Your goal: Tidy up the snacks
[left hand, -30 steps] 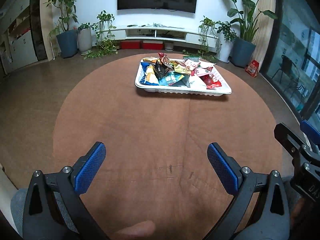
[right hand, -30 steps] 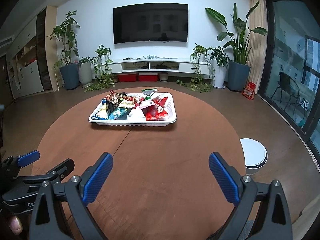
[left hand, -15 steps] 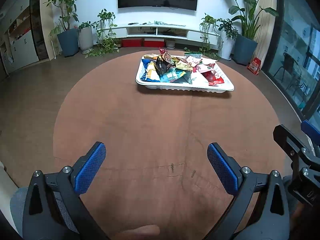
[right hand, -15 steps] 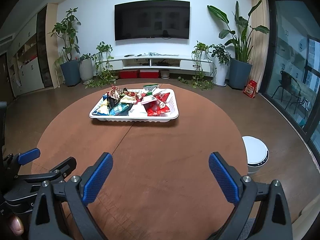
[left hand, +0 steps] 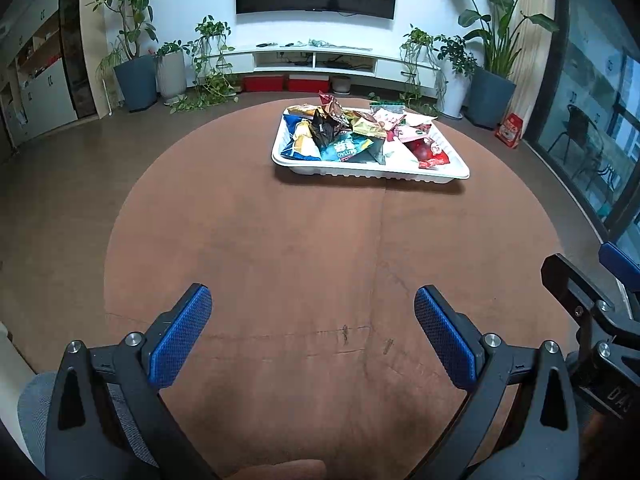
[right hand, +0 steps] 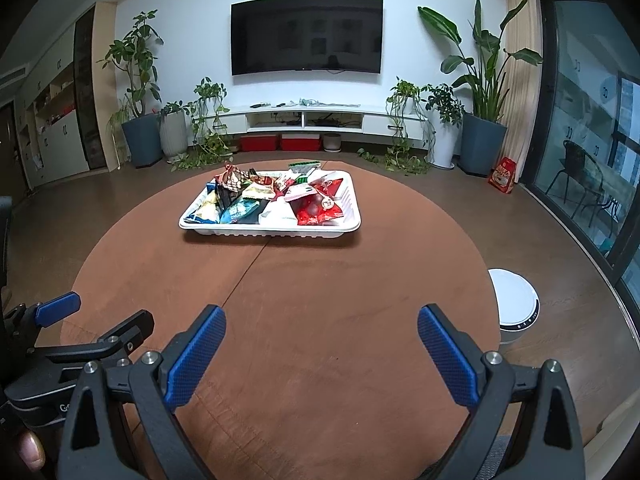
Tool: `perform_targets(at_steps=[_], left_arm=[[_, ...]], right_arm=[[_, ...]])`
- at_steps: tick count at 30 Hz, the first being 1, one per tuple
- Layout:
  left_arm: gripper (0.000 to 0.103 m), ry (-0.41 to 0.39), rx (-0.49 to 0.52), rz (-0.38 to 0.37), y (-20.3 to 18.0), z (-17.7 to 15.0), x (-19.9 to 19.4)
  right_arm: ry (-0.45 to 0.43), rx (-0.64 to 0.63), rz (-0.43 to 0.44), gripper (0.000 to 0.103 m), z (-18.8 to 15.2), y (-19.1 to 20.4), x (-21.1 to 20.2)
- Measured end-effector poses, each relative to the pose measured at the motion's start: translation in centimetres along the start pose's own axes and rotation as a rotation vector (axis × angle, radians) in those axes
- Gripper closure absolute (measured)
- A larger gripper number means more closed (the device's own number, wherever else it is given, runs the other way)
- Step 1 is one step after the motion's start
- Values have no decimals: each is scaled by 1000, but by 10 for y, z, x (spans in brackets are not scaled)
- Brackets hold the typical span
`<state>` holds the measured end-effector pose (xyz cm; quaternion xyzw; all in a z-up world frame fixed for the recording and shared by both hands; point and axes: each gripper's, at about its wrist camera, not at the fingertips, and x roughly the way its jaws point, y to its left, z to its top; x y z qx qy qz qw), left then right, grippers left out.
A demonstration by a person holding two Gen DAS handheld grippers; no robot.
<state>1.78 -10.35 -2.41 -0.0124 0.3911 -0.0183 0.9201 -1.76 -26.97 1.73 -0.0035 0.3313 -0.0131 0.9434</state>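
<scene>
A white tray (left hand: pixel 372 171) (right hand: pixel 272 232) sits on the far half of a round brown table (left hand: pixel 312 248) (right hand: pixel 320 288). It holds a heap of several snack bags, among them a blue bag (left hand: pixel 346 148) (right hand: pixel 240 210), a red bag (left hand: pixel 428 152) (right hand: pixel 316 210) and a dark bag (left hand: pixel 326 126). My left gripper (left hand: pixel 312 320) is open and empty over the near part of the table. My right gripper (right hand: pixel 320 340) is open and empty too, well short of the tray. Each gripper shows at the edge of the other's view.
A white round bin (right hand: pixel 514 304) stands on the floor to the right of the table. A TV (right hand: pixel 306 36), a low white cabinet (right hand: pixel 316 120) and potted plants (right hand: pixel 480 80) line the far wall. Glass doors (right hand: pixel 600 140) are on the right.
Both grippers have moved a little forward and tilted; the tray sits closer and lower in both views. Jaws stay open. Nothing in the tray has moved.
</scene>
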Motion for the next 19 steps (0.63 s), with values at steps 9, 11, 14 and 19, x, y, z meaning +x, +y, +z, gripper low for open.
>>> perform_targets(at_steps=[9, 11, 14, 19], left_arm=[[0, -10, 5, -7, -2, -2, 0], [0, -19, 12, -6, -3, -3, -1], [0, -24, 16, 1, -4, -3, -1], [0, -31, 15, 7, -4, -3, -1]], right_arm=[[3, 3, 3, 4, -2, -1, 1], [5, 4, 4, 4, -3, -1, 1], [5, 4, 4, 4, -3, -1, 2], [7, 4, 4, 4, -4, -1, 2]])
